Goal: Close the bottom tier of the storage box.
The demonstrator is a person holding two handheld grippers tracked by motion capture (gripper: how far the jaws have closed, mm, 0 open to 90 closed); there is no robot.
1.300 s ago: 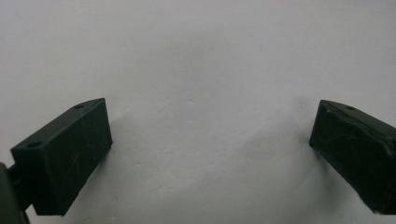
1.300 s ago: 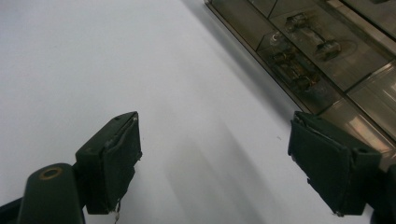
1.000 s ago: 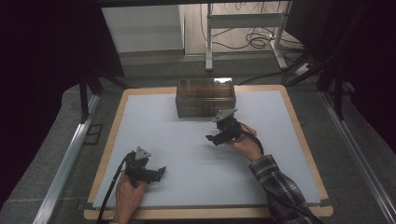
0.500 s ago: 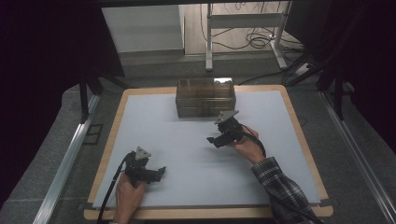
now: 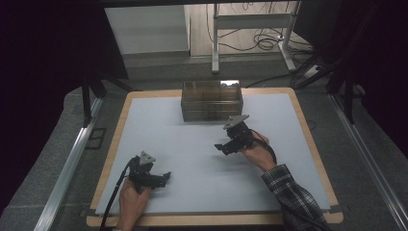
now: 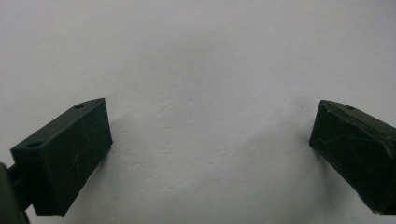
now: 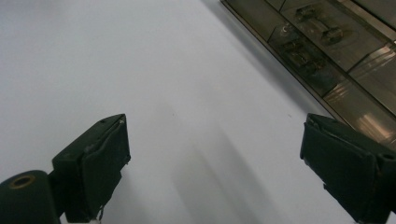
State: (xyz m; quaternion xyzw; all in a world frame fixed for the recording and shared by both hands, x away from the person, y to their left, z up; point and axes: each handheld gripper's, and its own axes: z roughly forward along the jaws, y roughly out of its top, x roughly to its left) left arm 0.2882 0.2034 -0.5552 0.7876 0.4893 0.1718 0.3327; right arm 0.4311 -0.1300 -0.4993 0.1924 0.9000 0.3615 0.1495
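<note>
From the high view, a clear box (image 5: 211, 100) with stacked drawers stands at the far middle of the pale surface (image 5: 159, 130), a little way from its far edge. The right hand-held gripper (image 5: 222, 148) hovers just in front of the box's right corner, near it but not touching, and points toward the left of the picture, not at the box. The left hand-held gripper (image 5: 166, 176) sits low near the front edge, well apart from the box. In the left gripper view, the left hand-held gripper (image 6: 210, 135) has its jaws spread wide with nothing but bare surface between them. In the right gripper view, the right hand-held gripper (image 7: 215, 154) is also spread, its jaws having just been opening, and nothing lies between them; the box (image 7: 322, 51) runs slantwise across the upper right corner, small dark parts showing dimly through its clear top. The likely trouble from here is the reach for the box: the jaws approach it at a slant, so one jaw could strike the box's wall first and shove or twist the box across the smooth surface. A clear, glossy drawer front may also slip out of a shallow pinch.
</note>
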